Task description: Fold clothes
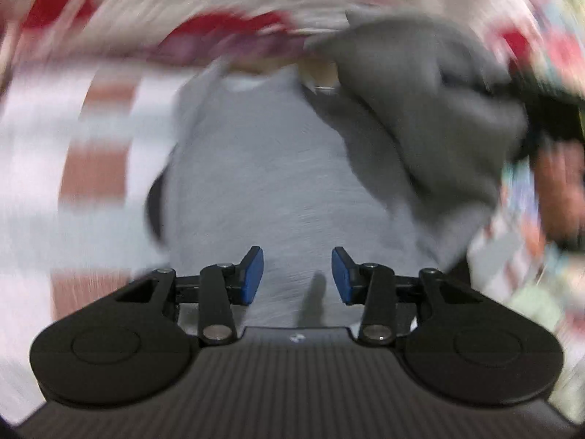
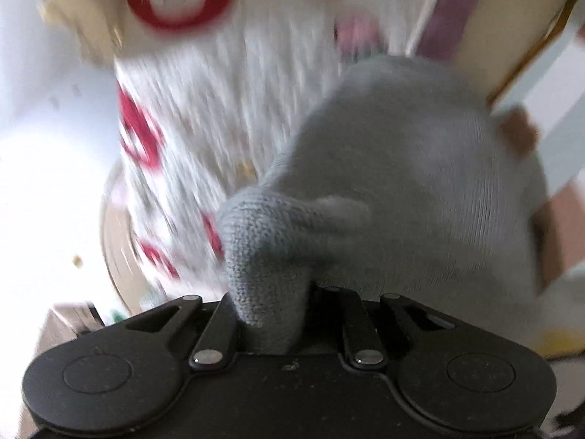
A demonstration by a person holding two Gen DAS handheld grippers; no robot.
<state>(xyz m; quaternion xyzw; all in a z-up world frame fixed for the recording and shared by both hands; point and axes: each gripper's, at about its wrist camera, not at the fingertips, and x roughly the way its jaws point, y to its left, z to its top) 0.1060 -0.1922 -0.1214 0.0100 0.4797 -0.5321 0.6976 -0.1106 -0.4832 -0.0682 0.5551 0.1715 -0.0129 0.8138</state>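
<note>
While both views are smeared by motion blur, the left wrist view still shows the left gripper (image 1: 297, 274) plainly: its two blue pads (image 1: 253, 274) stand apart with nothing between them, hovering over a pale grey knitted garment (image 1: 270, 168) that lies spread on a bed cover (image 1: 95, 109) with white, red and brownish patches. Only this view shows the garment's flat body, and at the upper right a darker-looking fold of it (image 1: 420, 117) lifted off the surface toward a black shape at the frame's edge, too blurred to identify. The right wrist view gives what the left cannot: the right gripper (image 2: 272, 314) is clamped on a bunched piece of the same grey knit (image 2: 267, 256), the cloth pinched between the black finger links so tightly that the pads themselves are hidden. From there the knit swells upward and to the right, filling much of that frame, with a white cover printed with red shapes (image 2: 219, 102) behind it.
</note>
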